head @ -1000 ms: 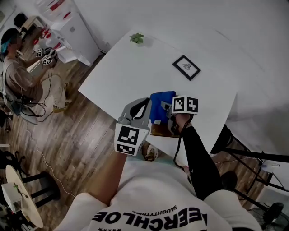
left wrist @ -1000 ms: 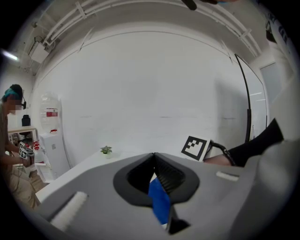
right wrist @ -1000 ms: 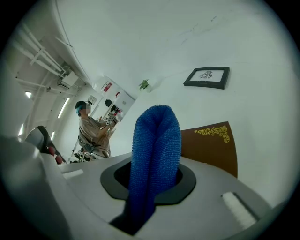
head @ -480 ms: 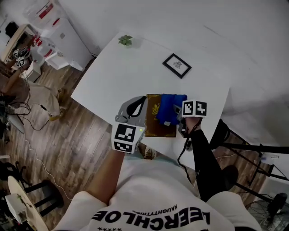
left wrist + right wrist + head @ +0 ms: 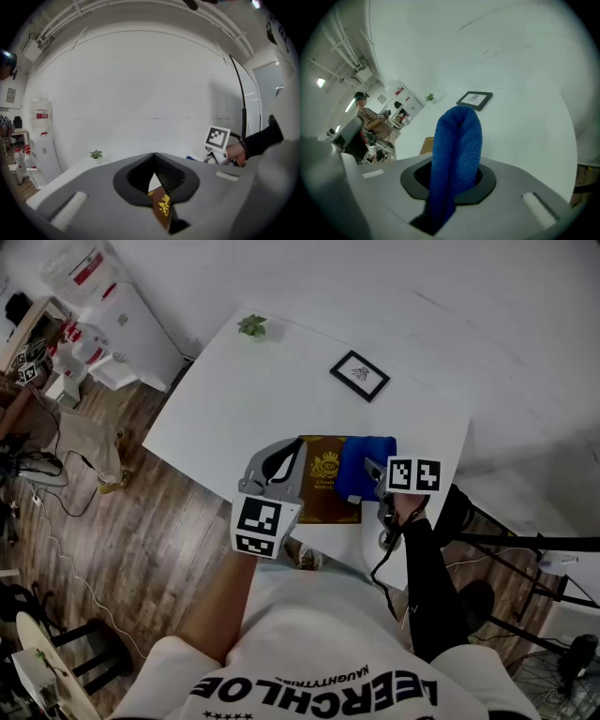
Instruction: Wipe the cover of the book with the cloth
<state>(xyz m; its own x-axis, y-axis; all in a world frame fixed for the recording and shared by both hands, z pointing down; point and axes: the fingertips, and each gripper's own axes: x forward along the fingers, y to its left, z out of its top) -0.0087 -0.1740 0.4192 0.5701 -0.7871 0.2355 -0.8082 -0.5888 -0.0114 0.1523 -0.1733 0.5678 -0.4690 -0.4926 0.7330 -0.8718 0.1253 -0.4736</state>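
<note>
Meanwhile right gripper (image 5: 373,472), clamped on cloth (image 5: 364,460), had swept rightward, baring book (image 5: 322,491) emblem; left gripper (image 5: 287,468) pinched book's edge, so pass judged nearly complete.

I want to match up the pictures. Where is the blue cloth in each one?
Head view: the blue cloth lies on the right part of the book, near the front edge of the table.
Left gripper view: only a tiny blue sliver shows, low and right of centre.
Right gripper view: it fills the middle, rising from between the shut jaws.
Shared landmark: the small plant.
</note>
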